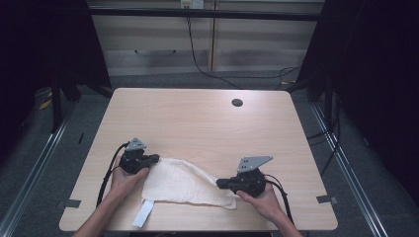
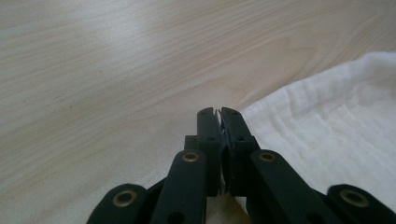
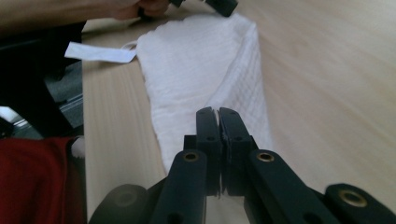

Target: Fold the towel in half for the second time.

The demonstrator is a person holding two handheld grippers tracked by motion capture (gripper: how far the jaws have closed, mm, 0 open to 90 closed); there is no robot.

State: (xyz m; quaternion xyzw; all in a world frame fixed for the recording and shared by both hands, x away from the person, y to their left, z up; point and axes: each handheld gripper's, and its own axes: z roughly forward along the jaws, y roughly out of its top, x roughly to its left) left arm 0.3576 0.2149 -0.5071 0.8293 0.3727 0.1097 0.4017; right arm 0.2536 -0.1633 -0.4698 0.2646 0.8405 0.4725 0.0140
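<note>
Lying rumpled, white waffle-textured cloth (image 1: 185,183), label strip trailing

The table (image 1: 197,118) is seen from above, looking forward and down. Each gripper view is set close and low; the white cloth (image 1: 185,183) is shared by all.

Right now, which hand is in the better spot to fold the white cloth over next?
Probably the right gripper. It pinches the white cloth at its narrow near end, with the rest stretching ahead. The left gripper pinches the far corner and could anchor it.
</note>
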